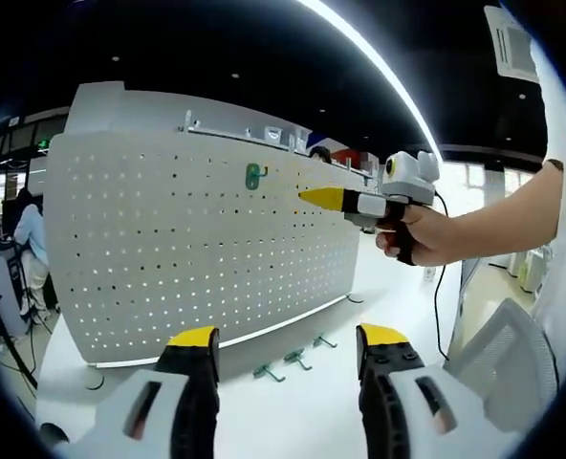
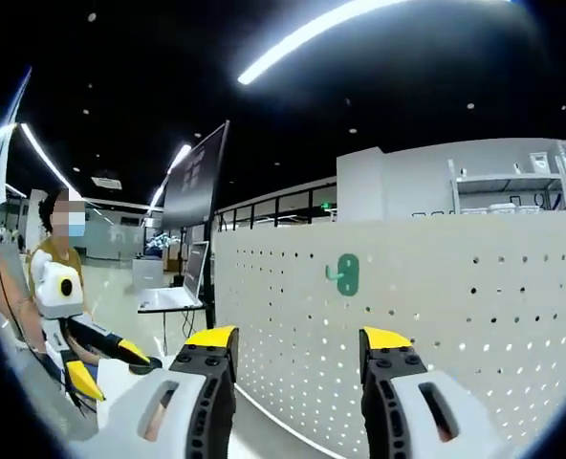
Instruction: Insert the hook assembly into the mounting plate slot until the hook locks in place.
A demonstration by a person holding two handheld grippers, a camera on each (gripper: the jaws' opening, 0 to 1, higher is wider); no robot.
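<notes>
One green hook [image 1: 254, 176] already hangs on the pegboard [image 1: 168, 249]; spares [image 1: 297, 359] lie on the tabletop [image 1: 293, 411] at its foot. My left claw [image 1: 288, 349] and right claw [image 2: 297, 344] are both spread, empty. The hooks look light, stiff and small; I'd pinch one by its flat back.

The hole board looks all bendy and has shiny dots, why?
Left gripper view: the fisheye lens bulges the pegboard; light glows through its lower holes, and the ceiling light strip glares. Right gripper view: the board's top edge bows less, and the green hook stays sharp.
</notes>
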